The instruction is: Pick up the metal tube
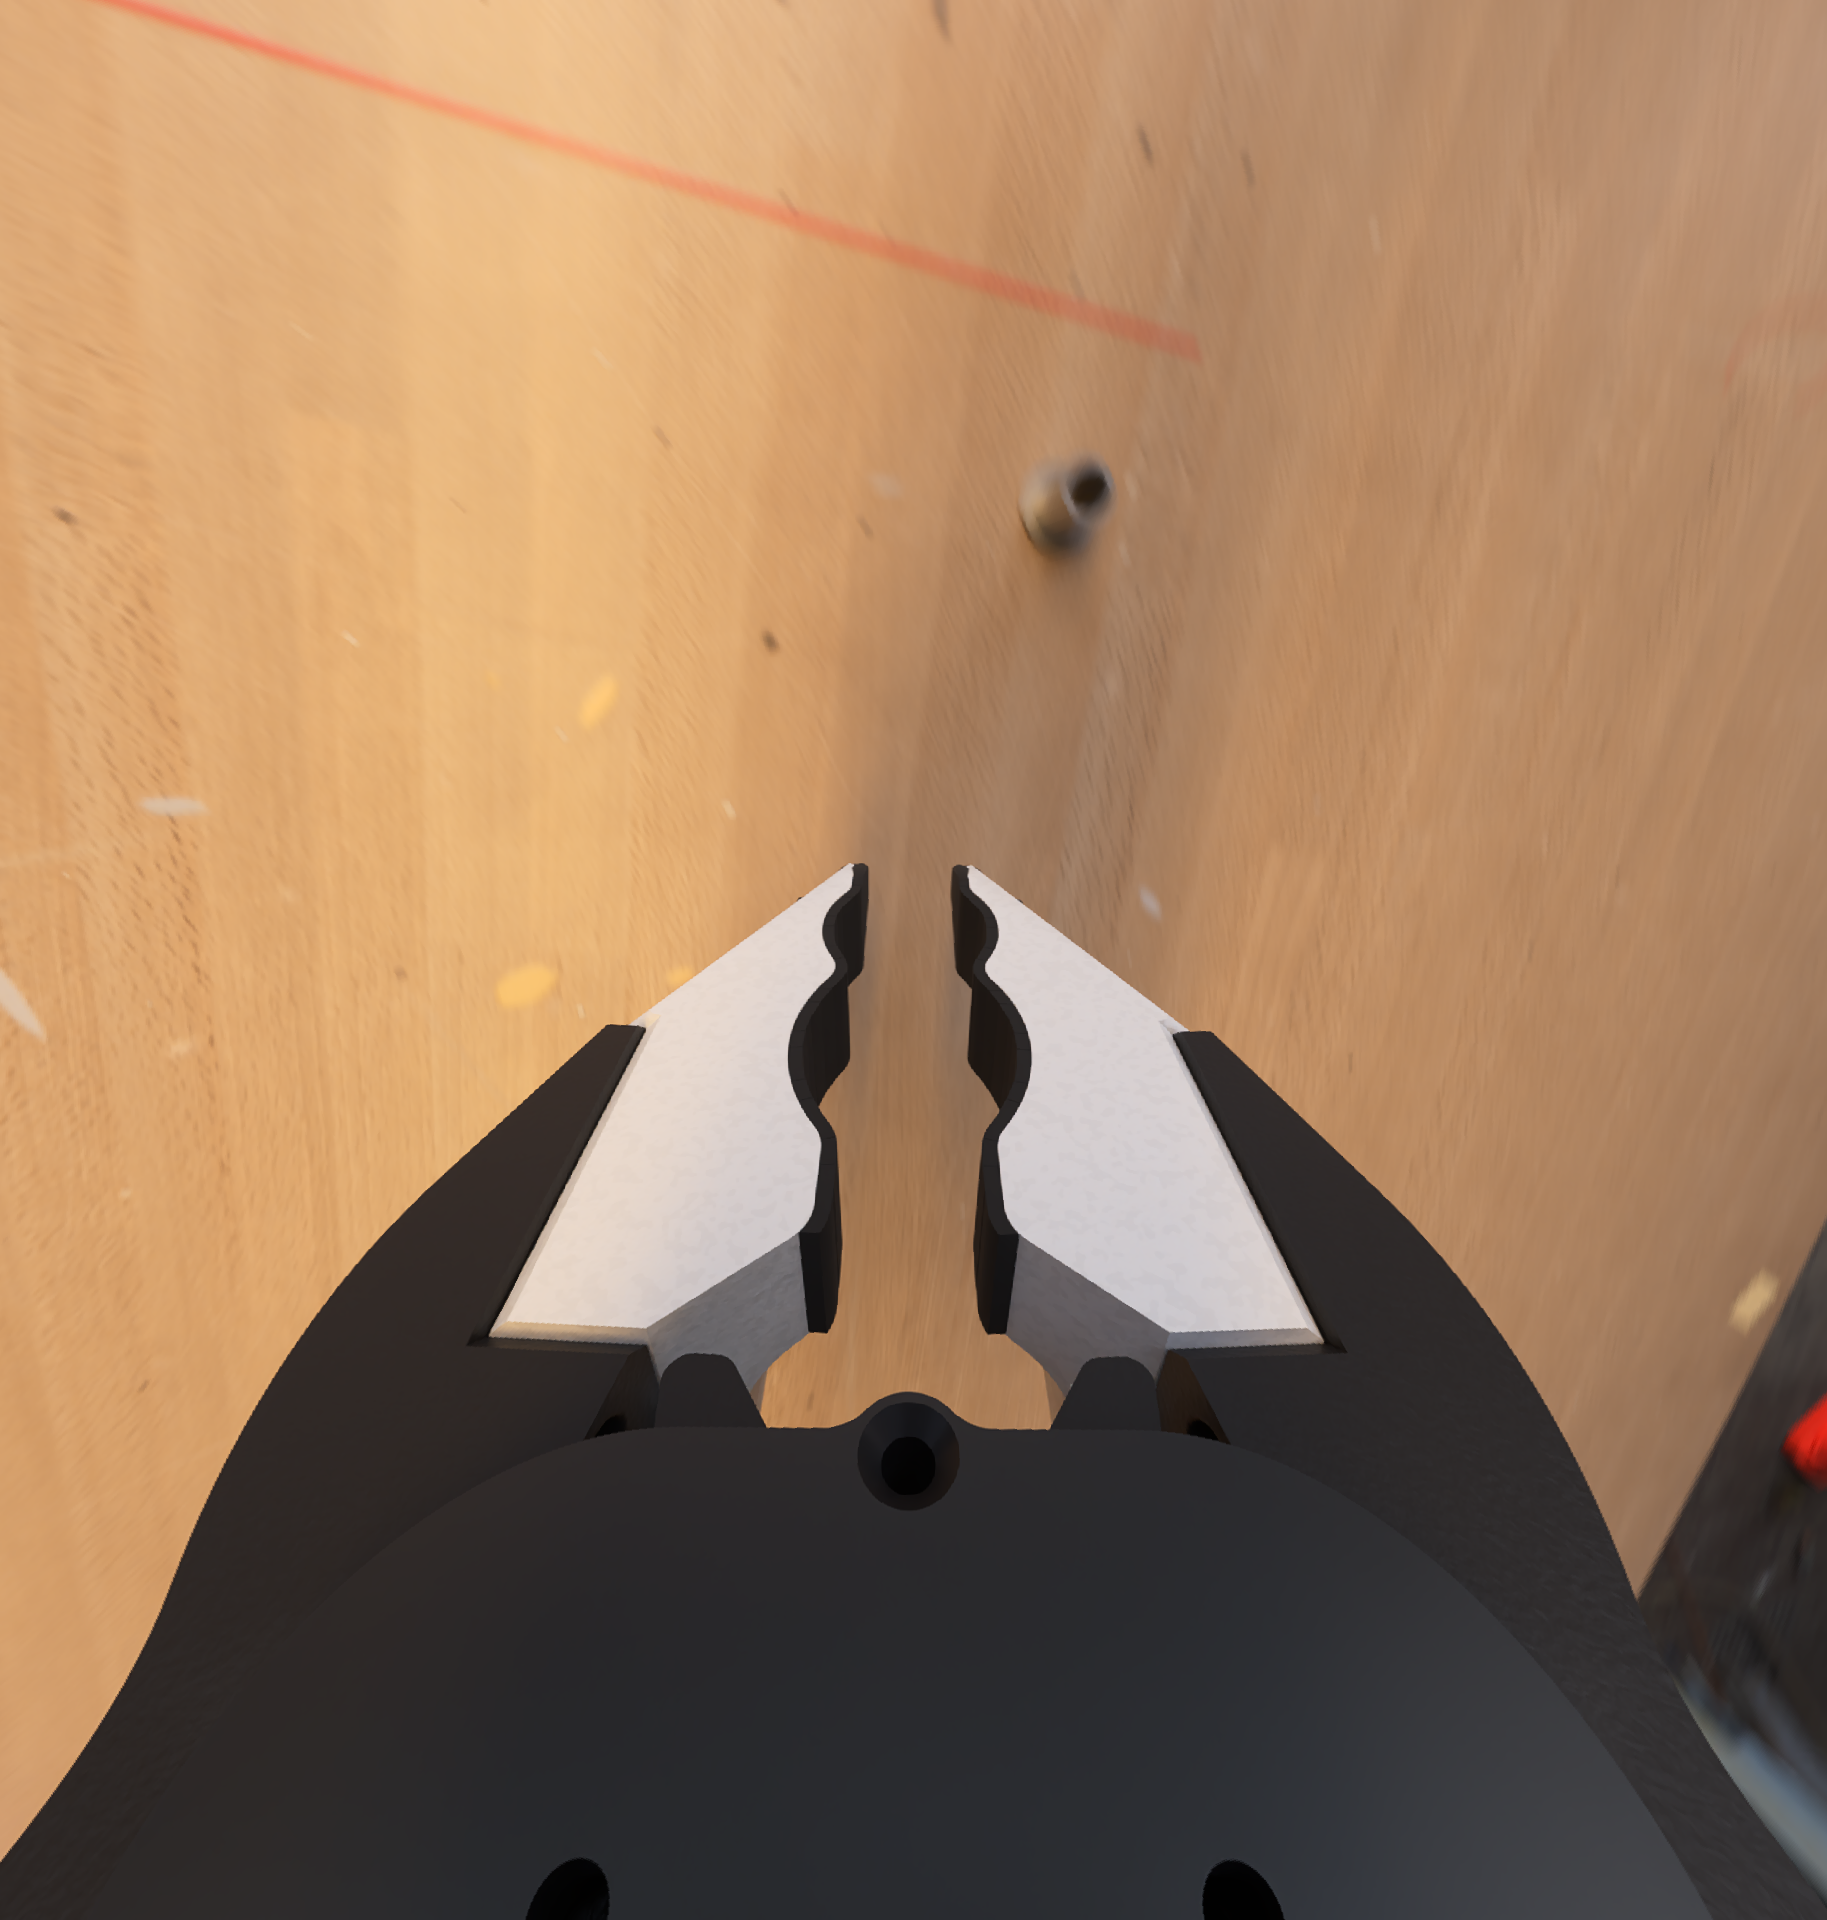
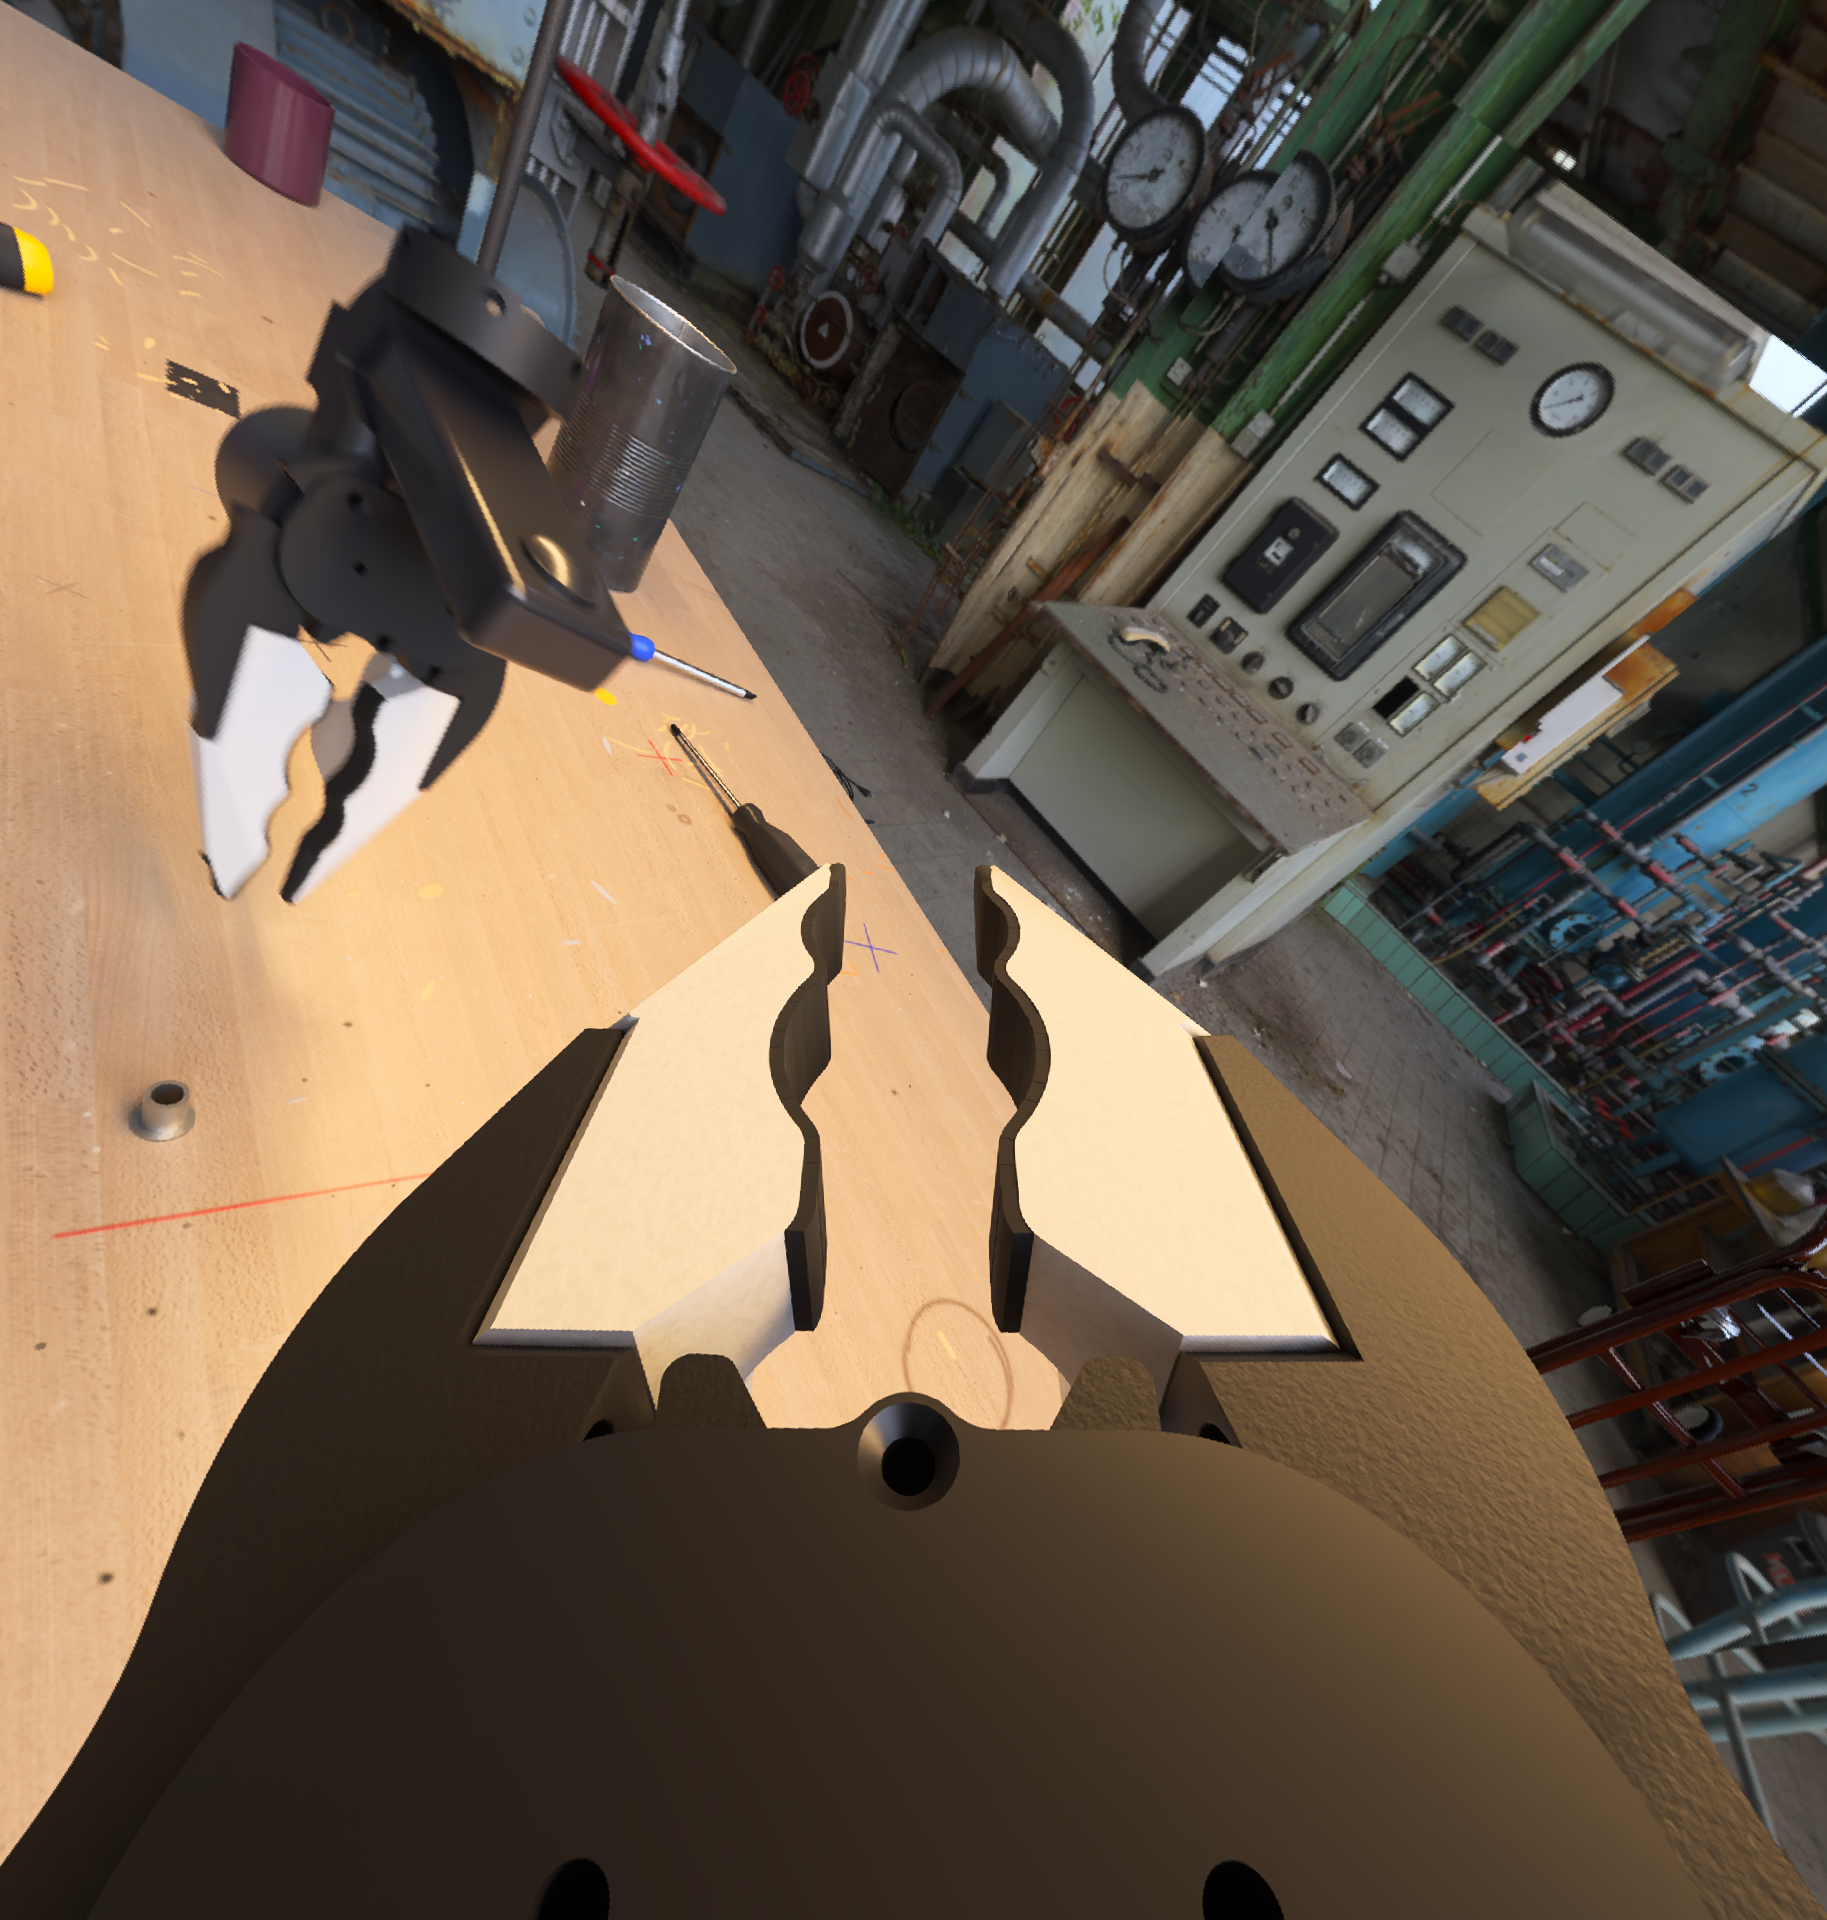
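Note:
The metal tube (image 1: 1065, 505) is a short grey flanged sleeve standing on the wooden table, ahead and a little right of my left gripper (image 1: 909, 873). My left gripper is open and empty, its fingers a narrow gap apart, above the table and short of the tube. In the right wrist view the tube (image 2: 164, 1110) stands at the left, and my left gripper (image 2: 260, 891) hangs above the table beyond it, pointing down. My right gripper (image 2: 909, 873) is open and empty near the table's right edge, well right of the tube.
A steel can (image 2: 639, 447), a maroon cup (image 2: 277, 125), a black screwdriver (image 2: 748, 821), a blue-handled screwdriver (image 2: 680, 665) and a yellow-black tool (image 2: 5, 255) lie on the wooden table (image 2: 109, 1403). A red line (image 1: 680, 187) crosses the wood. The table edge runs diagonally at right.

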